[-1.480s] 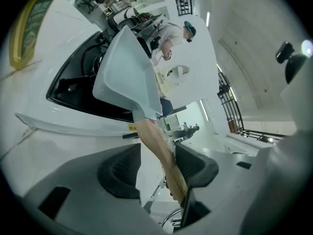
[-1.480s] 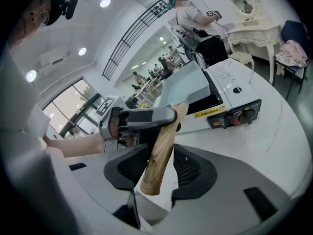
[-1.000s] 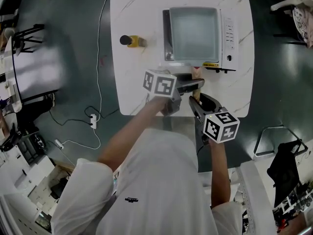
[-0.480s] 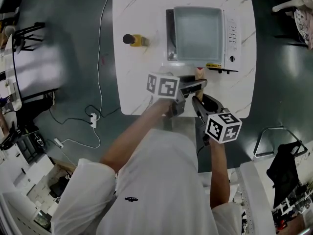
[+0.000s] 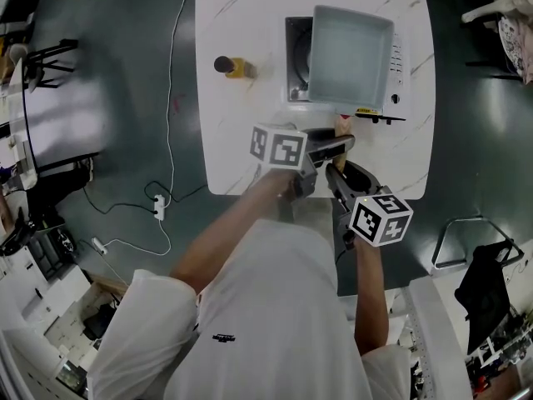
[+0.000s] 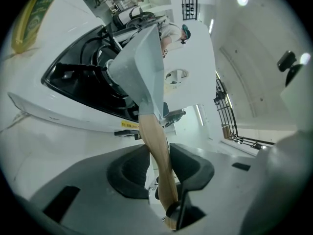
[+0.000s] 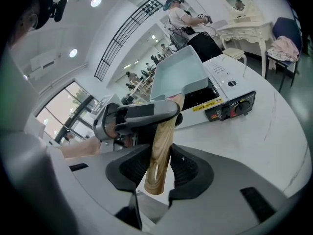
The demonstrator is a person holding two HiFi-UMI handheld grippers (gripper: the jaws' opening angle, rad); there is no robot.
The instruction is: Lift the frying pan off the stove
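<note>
A square grey frying pan (image 5: 350,52) with a wooden handle (image 5: 341,123) hangs tilted above the white table stove (image 5: 393,57), and the black burner (image 5: 300,52) is uncovered at its left. My left gripper (image 5: 329,147) has the handle (image 6: 156,146) between its jaws, which are closing on it. My right gripper (image 5: 337,173) is shut on the handle's end (image 7: 161,141), just behind the left gripper (image 7: 142,112). In the gripper views the pan (image 6: 144,67) (image 7: 178,75) rises clear of the stove top.
The stove stands on a white marble table (image 5: 225,140). A small yellow object with a black cap (image 5: 231,67) lies left of the stove. A white cable (image 5: 166,82) runs over the dark floor at left, and a metal stool (image 5: 462,240) stands at right.
The pan sat flat on the stove one second ago. It has risen and tilted toward the right, uncovering the burner. Both grippers stay on the handle.
</note>
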